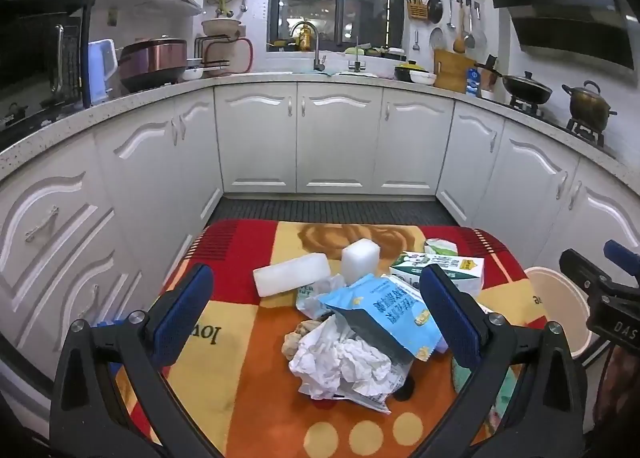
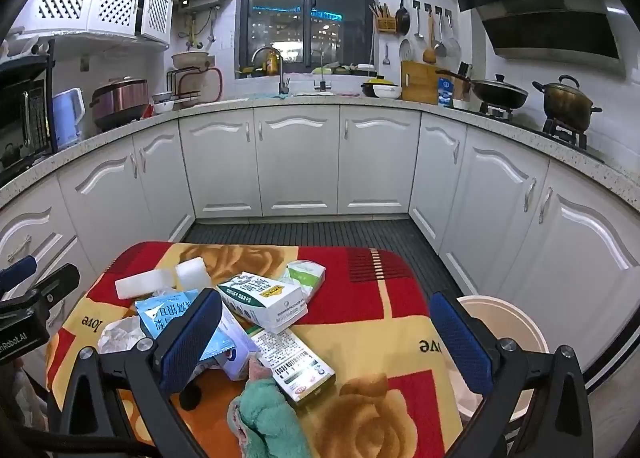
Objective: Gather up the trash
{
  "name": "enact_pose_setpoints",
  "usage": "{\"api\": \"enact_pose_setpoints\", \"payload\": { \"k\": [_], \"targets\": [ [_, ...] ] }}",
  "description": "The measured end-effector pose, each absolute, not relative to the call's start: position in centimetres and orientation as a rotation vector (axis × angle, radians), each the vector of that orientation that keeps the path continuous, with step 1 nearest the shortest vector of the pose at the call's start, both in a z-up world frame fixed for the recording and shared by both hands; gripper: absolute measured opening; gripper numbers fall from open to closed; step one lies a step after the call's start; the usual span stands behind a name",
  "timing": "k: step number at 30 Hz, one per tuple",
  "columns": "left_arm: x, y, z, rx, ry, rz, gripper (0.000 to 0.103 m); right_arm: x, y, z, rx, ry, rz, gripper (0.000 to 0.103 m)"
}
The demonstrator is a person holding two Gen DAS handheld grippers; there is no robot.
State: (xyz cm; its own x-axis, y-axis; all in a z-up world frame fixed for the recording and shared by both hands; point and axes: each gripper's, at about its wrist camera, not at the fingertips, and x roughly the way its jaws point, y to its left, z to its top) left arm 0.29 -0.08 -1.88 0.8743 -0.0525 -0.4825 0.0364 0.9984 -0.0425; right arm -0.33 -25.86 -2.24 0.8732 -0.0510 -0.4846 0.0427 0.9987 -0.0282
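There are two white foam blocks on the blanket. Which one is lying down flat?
The longer foam block on the left lies flat. The shorter foam block beside it stands upright.

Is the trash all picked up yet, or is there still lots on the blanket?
Nothing looks collected yet. Both the left gripper and right gripper are open and hold nothing. Still lying on the blanket: crumpled paper, a blue snack bag, a white carton, two foam blocks and a small box. The bin waits beside the table.
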Motion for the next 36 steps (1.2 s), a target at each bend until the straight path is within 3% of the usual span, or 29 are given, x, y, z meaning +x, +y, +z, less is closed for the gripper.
{"api": "enact_pose_setpoints", "payload": {
  "k": [36],
  "targets": [
    [1.27, 0.72, -1.66, -0.059, 0.536, -0.025, 0.102, -0.29, -25.86, -2.41, -0.022, 0.509, -0.041, 0.103]
  ]
}}
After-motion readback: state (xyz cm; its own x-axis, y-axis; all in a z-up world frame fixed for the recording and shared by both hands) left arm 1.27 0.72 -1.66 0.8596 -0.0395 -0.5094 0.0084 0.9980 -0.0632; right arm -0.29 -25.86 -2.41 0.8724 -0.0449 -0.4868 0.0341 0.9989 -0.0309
